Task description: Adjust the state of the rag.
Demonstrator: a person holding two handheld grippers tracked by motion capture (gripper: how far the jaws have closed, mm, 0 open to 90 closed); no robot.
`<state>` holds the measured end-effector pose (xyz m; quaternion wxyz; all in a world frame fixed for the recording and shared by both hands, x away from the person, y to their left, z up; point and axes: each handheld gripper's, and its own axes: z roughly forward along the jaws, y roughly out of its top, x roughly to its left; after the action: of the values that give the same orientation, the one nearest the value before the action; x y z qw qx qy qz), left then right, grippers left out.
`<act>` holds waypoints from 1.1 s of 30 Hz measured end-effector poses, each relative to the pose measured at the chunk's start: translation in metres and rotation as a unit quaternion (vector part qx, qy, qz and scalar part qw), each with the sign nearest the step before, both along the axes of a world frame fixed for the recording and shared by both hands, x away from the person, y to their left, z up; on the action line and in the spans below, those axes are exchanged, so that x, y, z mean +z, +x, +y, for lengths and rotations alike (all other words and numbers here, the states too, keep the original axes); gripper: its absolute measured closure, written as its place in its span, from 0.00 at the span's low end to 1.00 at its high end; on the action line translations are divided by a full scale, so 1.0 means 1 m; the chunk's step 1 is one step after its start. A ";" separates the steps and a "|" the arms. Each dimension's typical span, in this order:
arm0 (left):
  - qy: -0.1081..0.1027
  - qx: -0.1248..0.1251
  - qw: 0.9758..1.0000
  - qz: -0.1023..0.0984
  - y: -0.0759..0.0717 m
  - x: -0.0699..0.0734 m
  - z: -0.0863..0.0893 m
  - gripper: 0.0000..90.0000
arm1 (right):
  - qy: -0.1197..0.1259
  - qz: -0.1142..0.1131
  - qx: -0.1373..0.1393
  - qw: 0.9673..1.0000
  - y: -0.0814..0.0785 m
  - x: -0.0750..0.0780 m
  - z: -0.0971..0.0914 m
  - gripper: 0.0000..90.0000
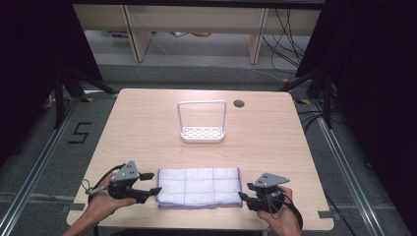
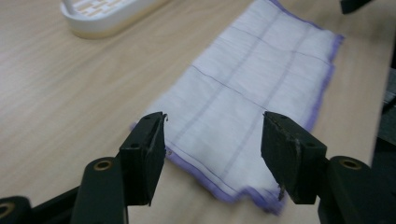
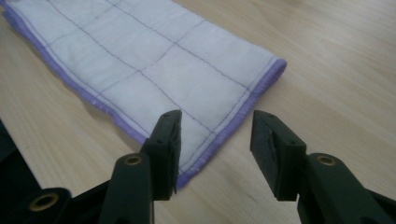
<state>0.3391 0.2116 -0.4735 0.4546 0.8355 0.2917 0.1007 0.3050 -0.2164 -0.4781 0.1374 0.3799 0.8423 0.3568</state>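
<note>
A pale wooden tabletop (image 1: 147, 128) is carrying everything. A white cloth with purple edging (image 1: 199, 187) is lying flat and folded into a long strip near the near edge, midway between the two near corners. A white wire-handled rack (image 1: 202, 123) is standing toward the middle of the far half, well apart from the cloth. The left gripper (image 1: 150, 183) is sitting at the cloth's left end with its jaws spread apart, gripping nothing. The right gripper (image 1: 244, 191) is hovering at the cloth's right end near its front corner, jaws likewise parted and empty.
</note>
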 end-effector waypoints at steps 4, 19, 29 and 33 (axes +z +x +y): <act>0.017 0.018 1.000 0.007 0.028 0.000 -0.002 0.44 | -0.004 0.014 -0.017 1.000 0.004 -0.003 0.002 0.54; 0.044 0.000 0.997 0.069 0.062 -0.030 -0.012 0.46 | -0.021 0.032 -0.027 0.999 0.002 -0.017 0.018 0.51; 0.055 -0.018 0.996 0.070 0.052 -0.036 -0.014 0.77 | -0.043 0.038 -0.002 0.998 -0.001 -0.023 0.028 0.66; 0.066 -0.034 0.995 0.066 0.043 -0.036 -0.014 0.87 | -0.045 0.045 0.023 0.998 0.001 -0.021 0.028 0.81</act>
<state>0.3818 0.1975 -0.5097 0.3813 0.8779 0.2855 0.0491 0.3060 -0.1888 -0.4994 0.1084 0.3695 0.8712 0.3045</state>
